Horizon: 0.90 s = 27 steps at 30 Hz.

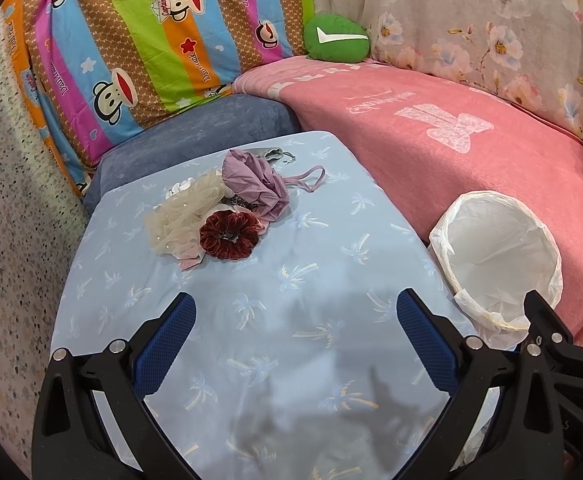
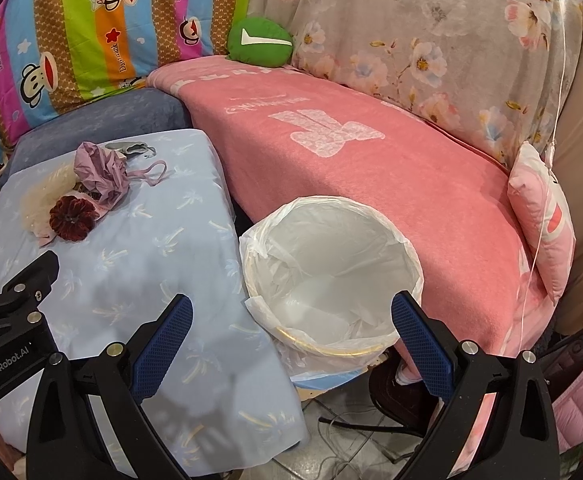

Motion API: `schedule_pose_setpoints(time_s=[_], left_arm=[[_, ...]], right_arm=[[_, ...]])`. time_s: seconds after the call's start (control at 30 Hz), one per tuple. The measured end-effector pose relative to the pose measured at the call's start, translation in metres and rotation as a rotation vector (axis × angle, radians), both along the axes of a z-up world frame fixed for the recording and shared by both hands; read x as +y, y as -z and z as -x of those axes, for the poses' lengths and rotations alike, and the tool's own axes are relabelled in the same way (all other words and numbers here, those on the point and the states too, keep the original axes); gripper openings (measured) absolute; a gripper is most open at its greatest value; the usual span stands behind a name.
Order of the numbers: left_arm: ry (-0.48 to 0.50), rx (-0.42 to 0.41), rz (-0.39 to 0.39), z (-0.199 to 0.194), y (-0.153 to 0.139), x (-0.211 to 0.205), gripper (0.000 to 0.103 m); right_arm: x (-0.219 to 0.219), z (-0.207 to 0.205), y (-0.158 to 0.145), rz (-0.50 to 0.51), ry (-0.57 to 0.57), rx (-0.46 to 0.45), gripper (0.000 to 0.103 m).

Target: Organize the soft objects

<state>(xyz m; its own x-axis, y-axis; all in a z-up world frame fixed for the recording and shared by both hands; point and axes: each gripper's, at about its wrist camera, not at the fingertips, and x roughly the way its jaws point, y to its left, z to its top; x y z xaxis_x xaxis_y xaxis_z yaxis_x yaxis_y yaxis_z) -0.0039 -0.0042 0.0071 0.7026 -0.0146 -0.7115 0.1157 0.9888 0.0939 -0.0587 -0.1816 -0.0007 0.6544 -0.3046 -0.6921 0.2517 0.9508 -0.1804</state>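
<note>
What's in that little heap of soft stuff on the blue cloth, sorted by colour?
Dark red velvet scrunchie: 1
Cream mesh piece with pearls: 1
Lilac crumpled fabric piece with a strap: 1
Pale pink piece, mostly hidden under the scrunchie: 1
Grey item behind the lilac one, partly hidden: 1
Total I can tell apart: 5; more may lie underneath.

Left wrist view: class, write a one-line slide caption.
Open left gripper above a blue cloth, facing piled scrunchies; lined bin beside.
</note>
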Motion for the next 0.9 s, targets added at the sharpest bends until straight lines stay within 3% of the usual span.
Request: schedule_pose_setpoints(time_s=[0.9], left_arm=[[0.013,0.004,0.025,-0.012,-0.002,0.017,0.096]], right_arm=[[0.016,-0.011,-0.008,0.014,0.008,-0.022,0.097]])
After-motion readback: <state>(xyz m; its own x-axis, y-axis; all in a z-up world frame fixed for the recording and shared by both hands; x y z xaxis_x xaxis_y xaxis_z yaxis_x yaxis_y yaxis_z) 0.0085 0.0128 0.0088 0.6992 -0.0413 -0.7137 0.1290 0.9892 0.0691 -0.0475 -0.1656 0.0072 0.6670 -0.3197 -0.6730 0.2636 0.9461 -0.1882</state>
